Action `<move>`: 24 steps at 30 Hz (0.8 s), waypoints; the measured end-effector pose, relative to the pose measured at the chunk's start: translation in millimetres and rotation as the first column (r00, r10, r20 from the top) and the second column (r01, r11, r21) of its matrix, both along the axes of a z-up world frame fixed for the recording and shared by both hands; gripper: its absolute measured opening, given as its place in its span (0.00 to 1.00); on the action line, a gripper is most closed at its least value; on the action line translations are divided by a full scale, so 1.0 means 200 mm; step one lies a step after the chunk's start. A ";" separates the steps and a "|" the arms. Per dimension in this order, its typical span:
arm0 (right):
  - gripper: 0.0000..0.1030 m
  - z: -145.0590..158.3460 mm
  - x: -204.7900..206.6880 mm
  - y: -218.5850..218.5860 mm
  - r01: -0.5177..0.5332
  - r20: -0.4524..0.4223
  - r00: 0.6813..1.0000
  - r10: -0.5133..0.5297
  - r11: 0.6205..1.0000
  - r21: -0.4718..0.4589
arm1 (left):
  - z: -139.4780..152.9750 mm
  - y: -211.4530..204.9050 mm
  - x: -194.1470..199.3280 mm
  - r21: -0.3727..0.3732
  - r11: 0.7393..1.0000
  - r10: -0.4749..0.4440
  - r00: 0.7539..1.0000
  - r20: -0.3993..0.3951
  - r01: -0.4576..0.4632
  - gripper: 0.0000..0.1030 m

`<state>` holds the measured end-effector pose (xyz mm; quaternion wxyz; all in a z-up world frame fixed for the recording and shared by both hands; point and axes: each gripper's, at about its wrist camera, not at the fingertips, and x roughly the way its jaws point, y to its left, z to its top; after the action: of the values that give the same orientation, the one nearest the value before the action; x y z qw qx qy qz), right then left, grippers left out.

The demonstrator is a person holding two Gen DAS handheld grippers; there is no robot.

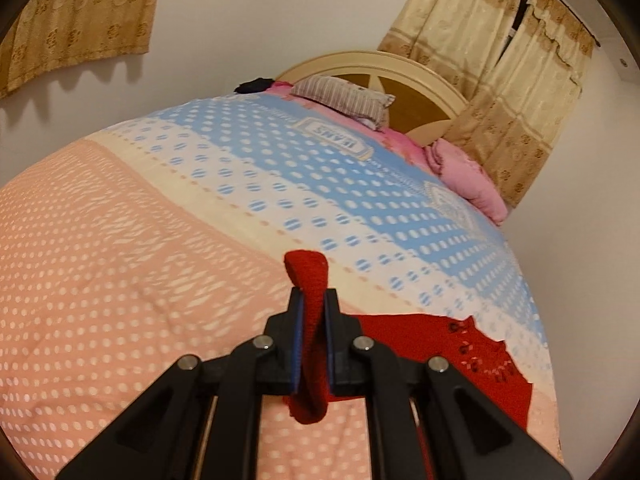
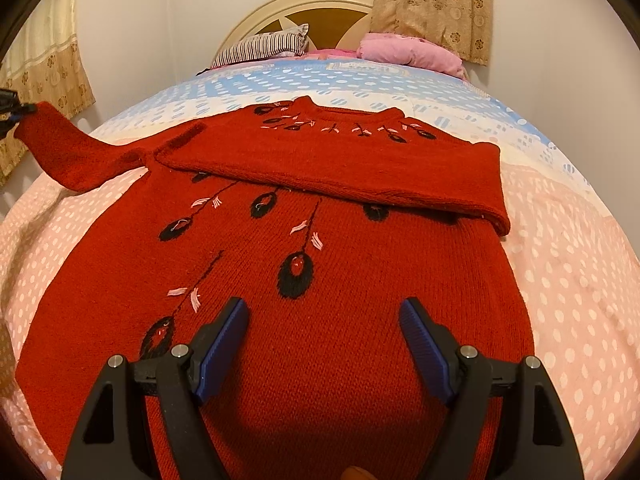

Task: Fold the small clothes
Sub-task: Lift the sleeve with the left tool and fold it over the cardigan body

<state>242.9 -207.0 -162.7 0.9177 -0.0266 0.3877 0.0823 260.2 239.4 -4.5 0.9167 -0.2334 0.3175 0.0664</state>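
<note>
Two grippers work over one red sweater [image 2: 328, 300], which lies spread face-up on a bedspread [image 2: 580, 280] dotted pink near the foot and blue farther up. Nearest in the right wrist view, the right gripper [image 2: 324, 320] hangs just above the lower front of the sweater with its jaws spread wide, blue pads facing each other and nothing between them; they do not press on the knit. Black oval motifs with pink stitches run up the sweater's front beyond the fingertips. Farther on, the right sleeve [image 2: 360, 176] is folded across the chest, its outer fold at the sweater's right edge. At the far left of that view the left sleeve [image 2: 60, 152] is lifted off the bed, stretched out sideways from the shoulder to the left gripper [image 2: 16, 114], seen only at the frame edge.

From the left wrist view, the left gripper [image 1: 313, 300] has its jaws pressed together on the cuff of that sleeve, the red knit looping above and hanging below the pads. Part of the sweater's body [image 1: 480, 356] lies on the bed just to the right. Beyond, a striped pillow [image 1: 344, 94] and a pink quilt [image 1: 468, 176] sit at the head of the bed against a cream headboard [image 1: 400, 64], with patterned curtains [image 1: 500, 60] on the wall behind
</note>
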 end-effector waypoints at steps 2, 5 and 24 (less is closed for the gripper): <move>0.77 0.00 0.00 0.00 0.000 0.000 1.000 0.000 1.000 0.003 | 0.04 -0.04 0.02 -0.008 1.000 -0.010 1.000 0.011 0.010 0.09; 0.77 0.00 0.00 0.00 0.000 0.002 1.000 0.000 1.000 0.010 | 0.09 -0.10 0.03 -0.014 1.000 -0.026 1.000 0.018 0.026 0.09; 0.78 0.01 -0.02 -0.07 -0.004 0.020 1.000 0.002 0.994 0.107 | 0.44 -0.72 0.22 -0.062 0.977 -0.193 0.973 0.127 0.202 0.09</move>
<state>238.2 -220.6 -161.1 0.9215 0.0210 0.3735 0.1041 304.6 94.5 82.7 0.9268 -0.2381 0.2858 -0.0512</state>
